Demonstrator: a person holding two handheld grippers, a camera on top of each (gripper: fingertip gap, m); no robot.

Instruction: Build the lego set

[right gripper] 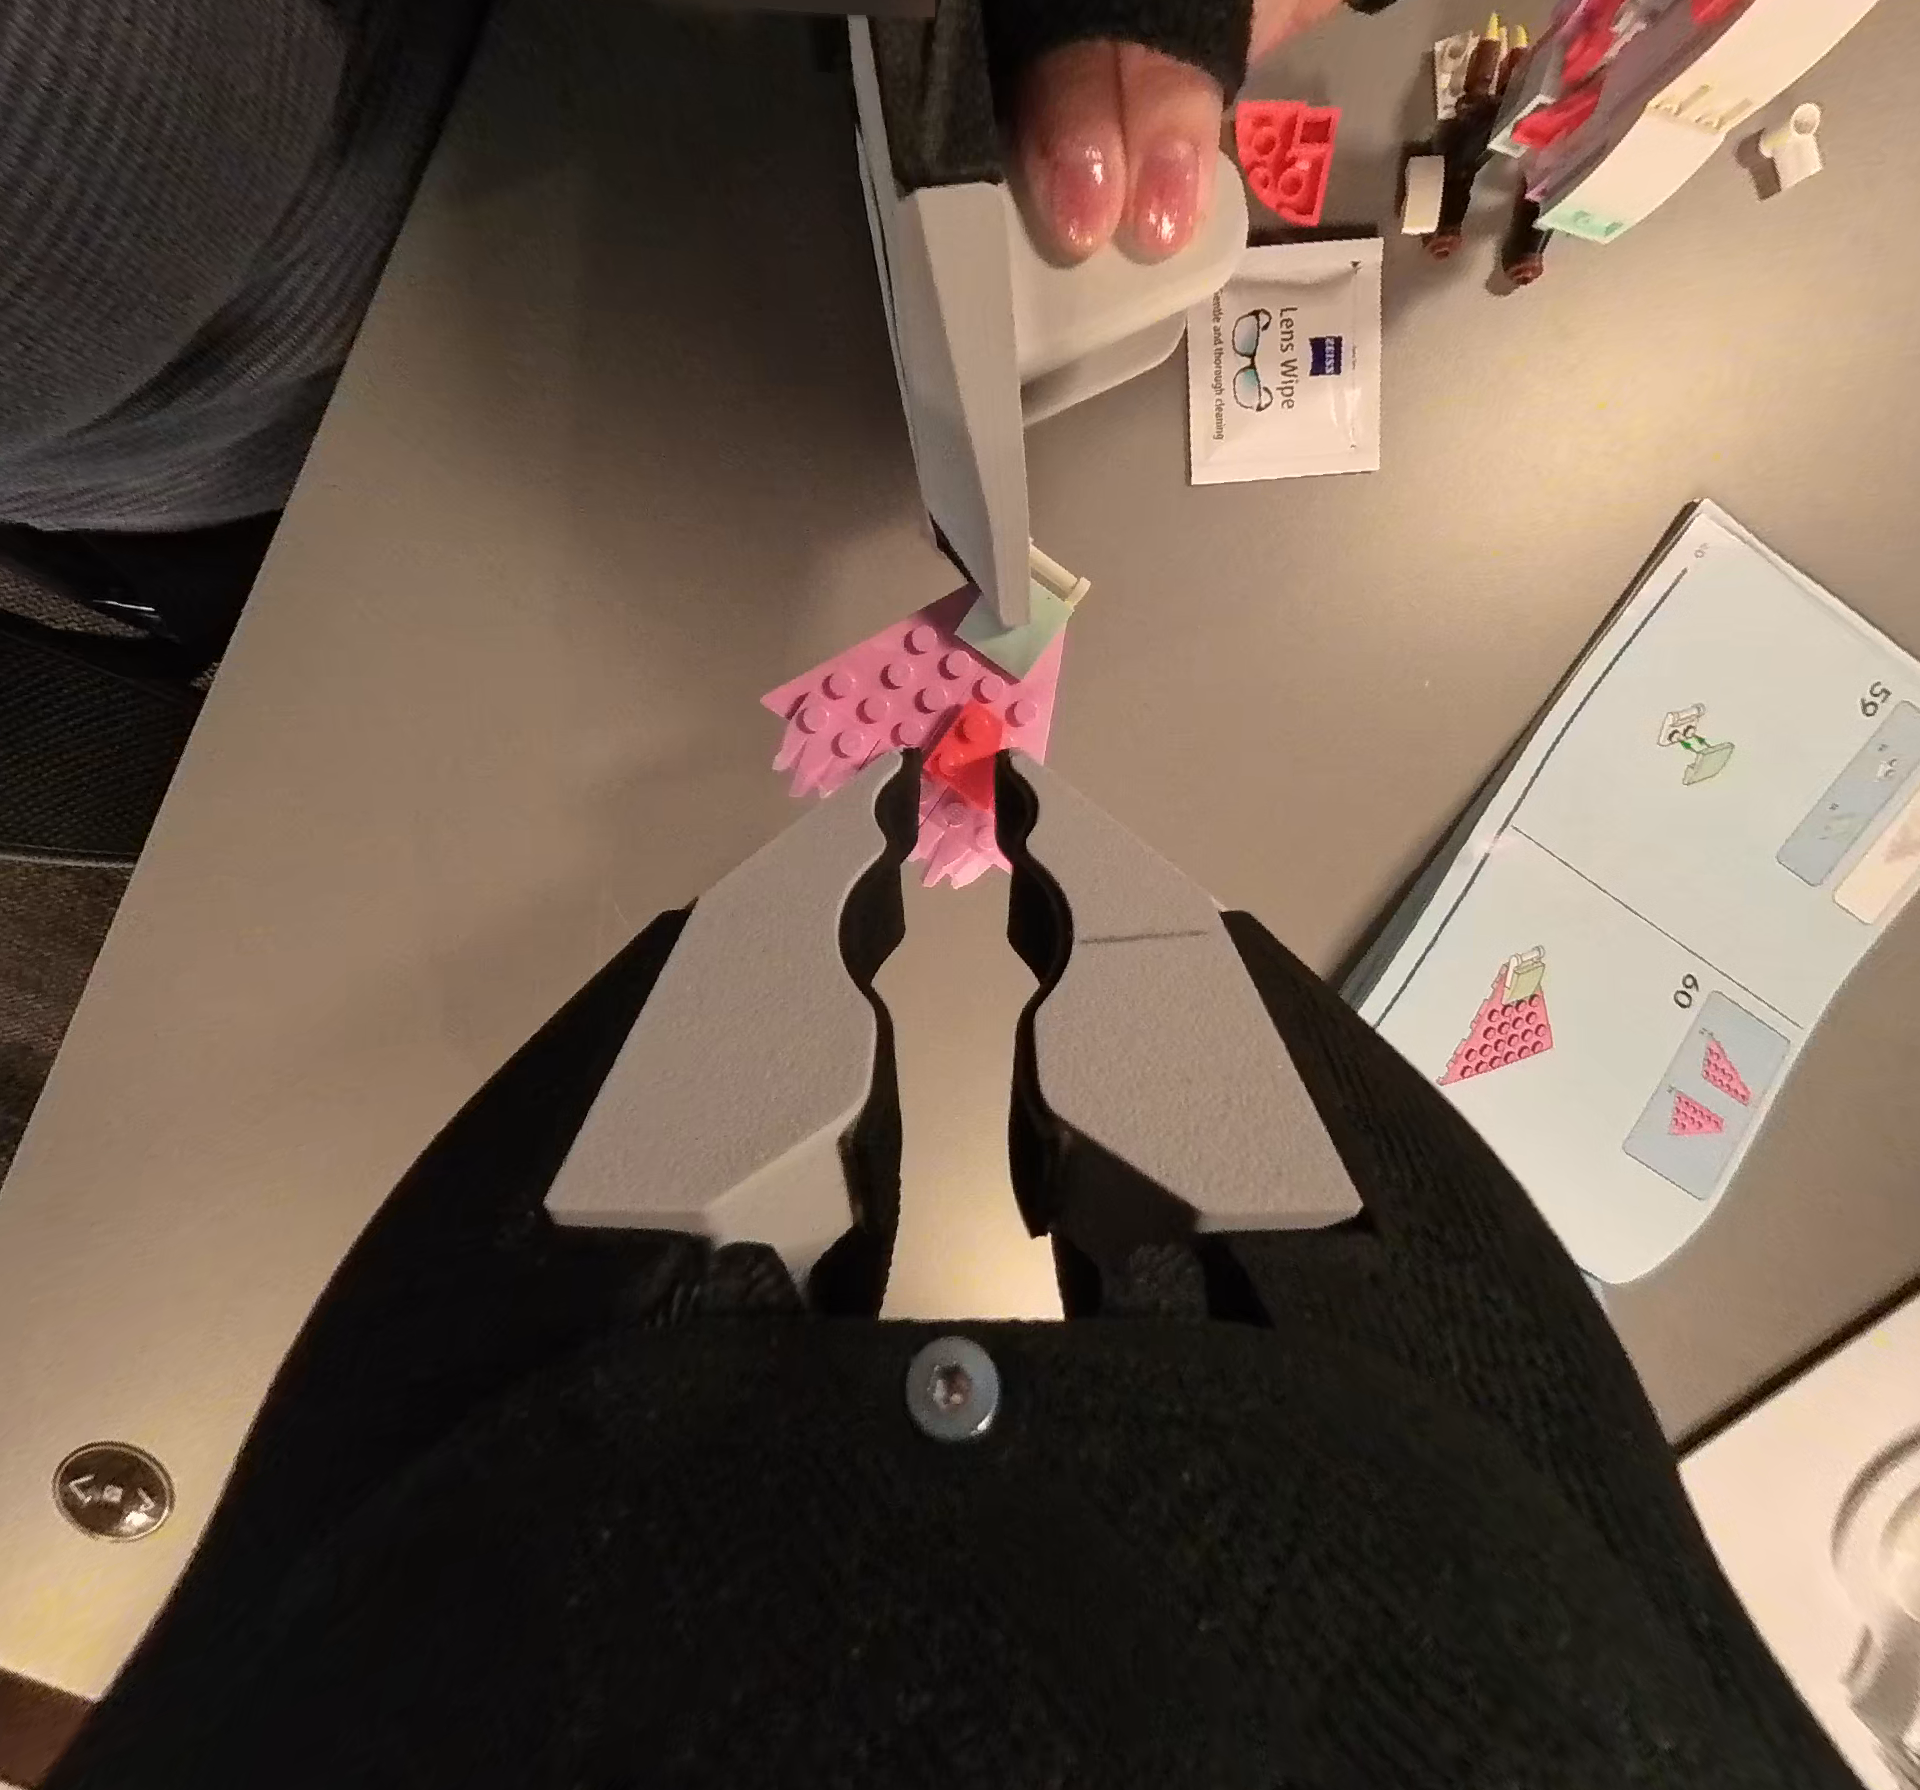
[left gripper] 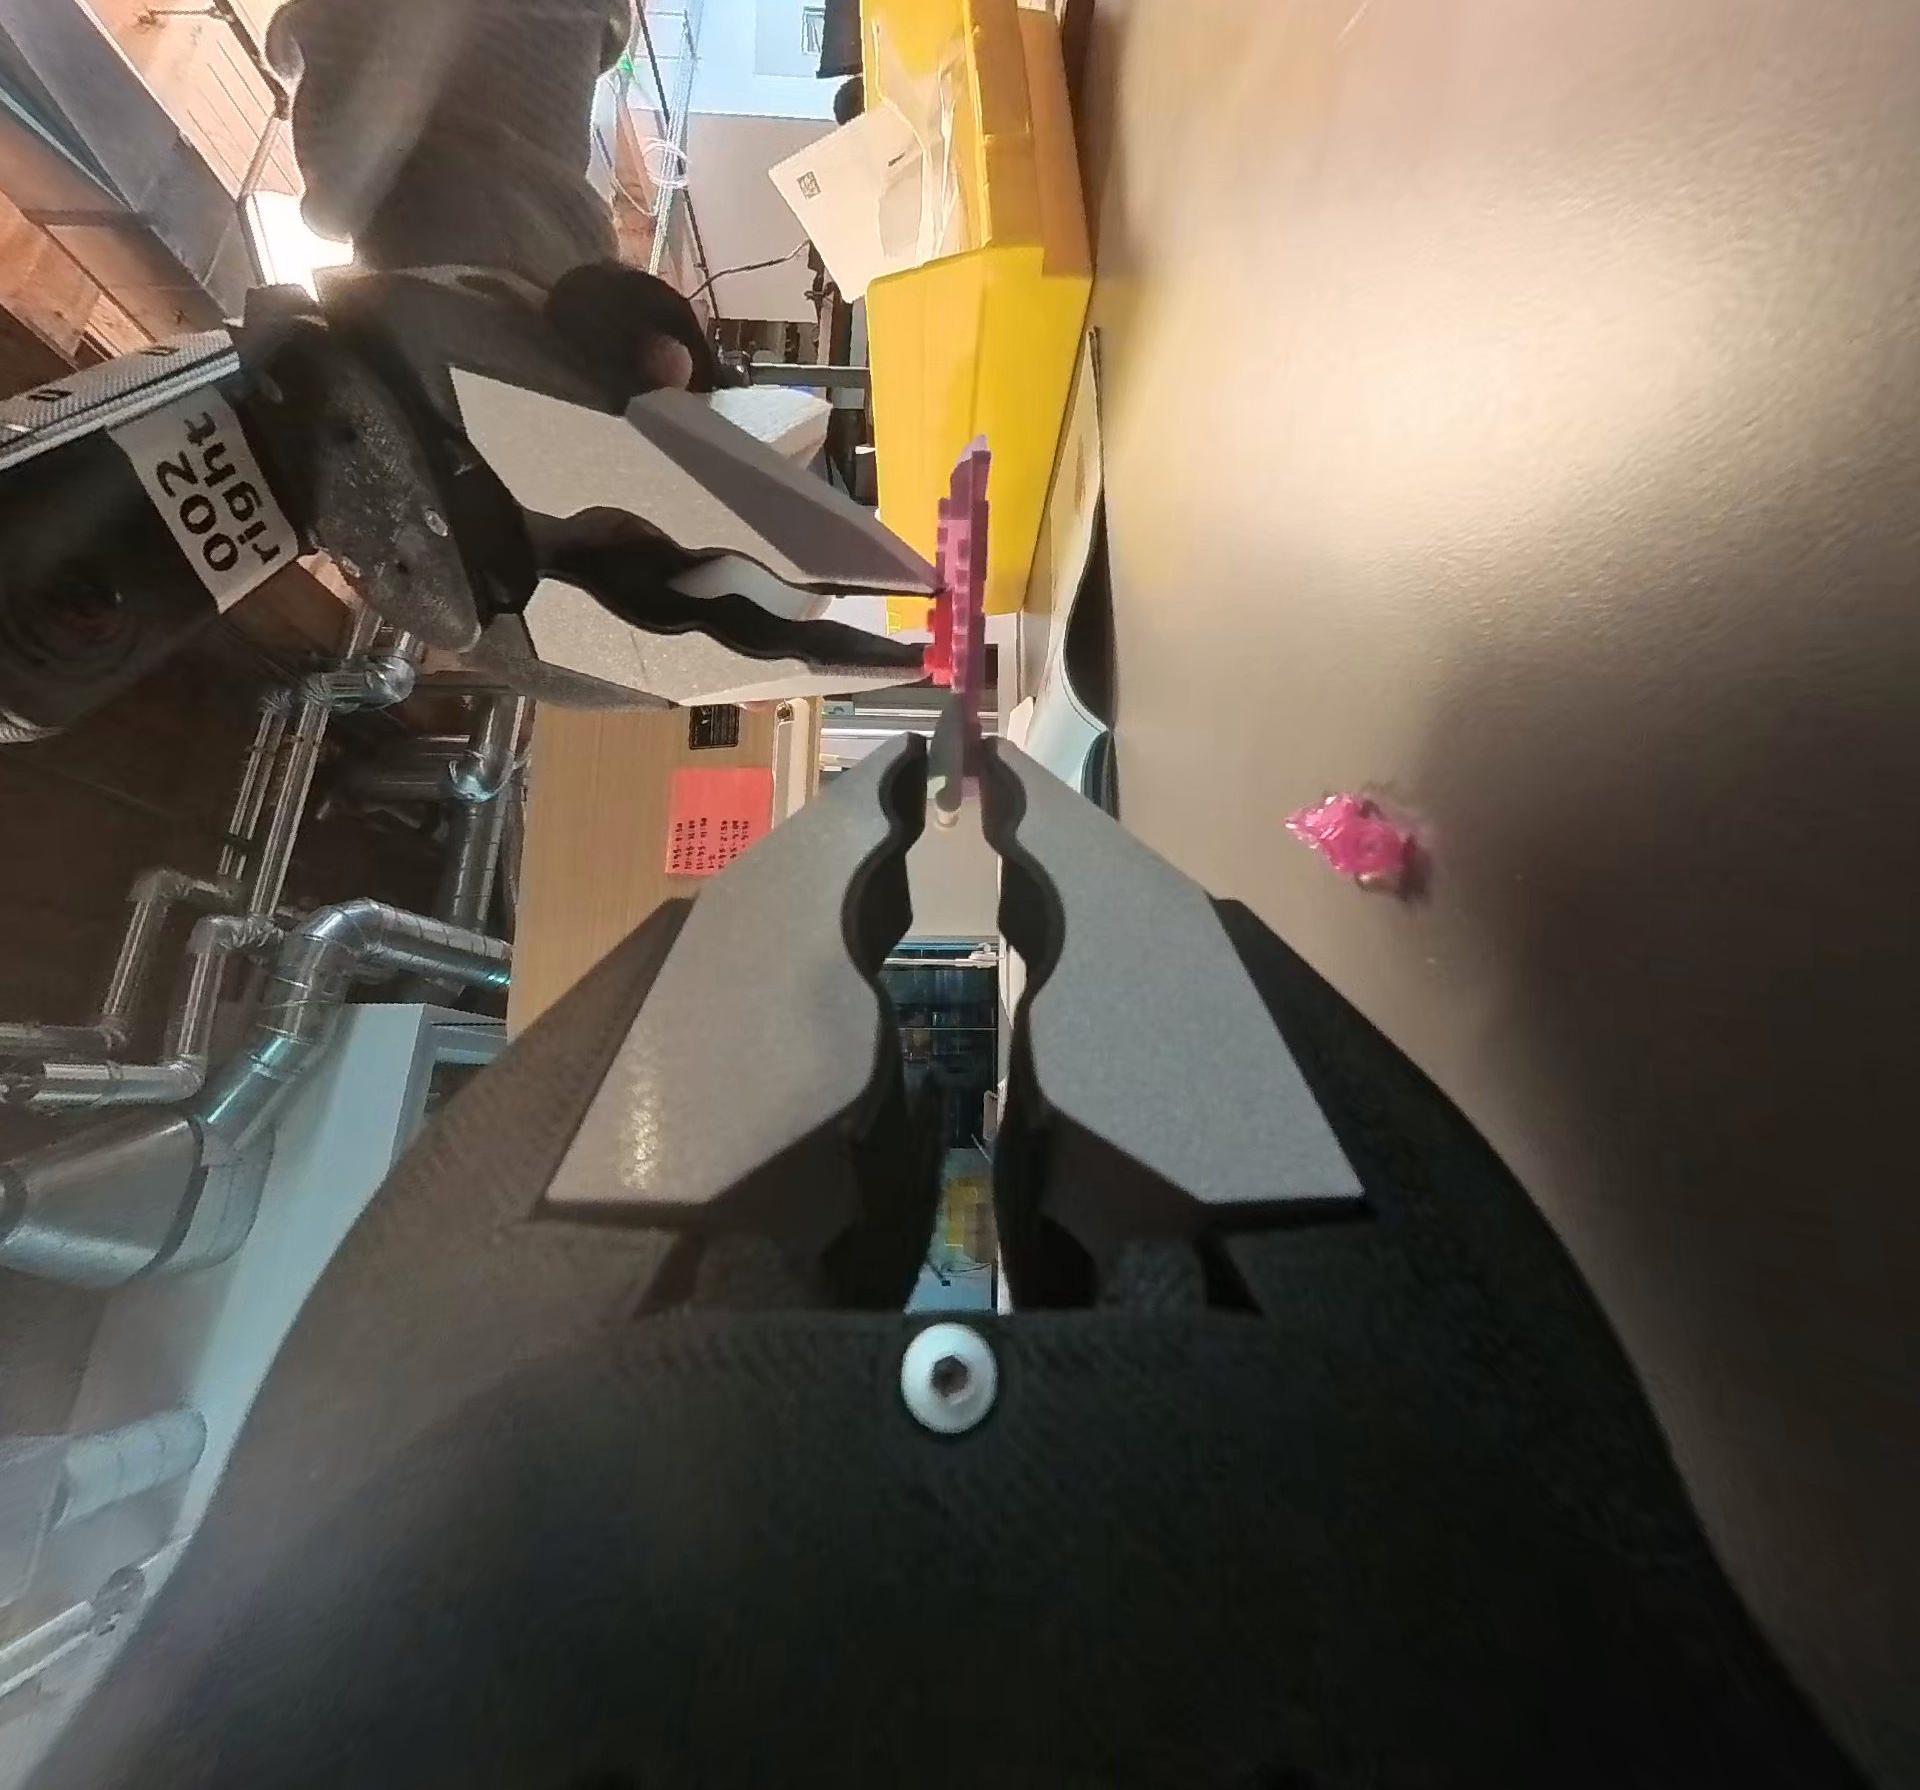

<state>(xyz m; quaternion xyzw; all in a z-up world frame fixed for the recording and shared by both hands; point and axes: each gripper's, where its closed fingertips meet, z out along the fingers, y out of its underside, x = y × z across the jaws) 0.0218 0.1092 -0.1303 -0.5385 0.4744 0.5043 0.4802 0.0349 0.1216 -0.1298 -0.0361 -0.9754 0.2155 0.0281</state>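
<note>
My left gripper pinches the pink plate aloft; my right gripper's fingers clamp the red brick onto it, still needing pressing.

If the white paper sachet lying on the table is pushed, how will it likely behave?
The sachet looks thin and flat, so it would probably slide rather than roll or tip. It seems light and may bend if lifted by one edge.

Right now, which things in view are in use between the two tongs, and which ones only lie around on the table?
In use:
left tongs, shut on the pink plate's end with the pale green piece
right tongs, shut on the small red brick
pink studded plate

Lying about:
instruction booklet
wipe sachet
loose red plate
half-built model
yellow bin
pink wrapper
</note>
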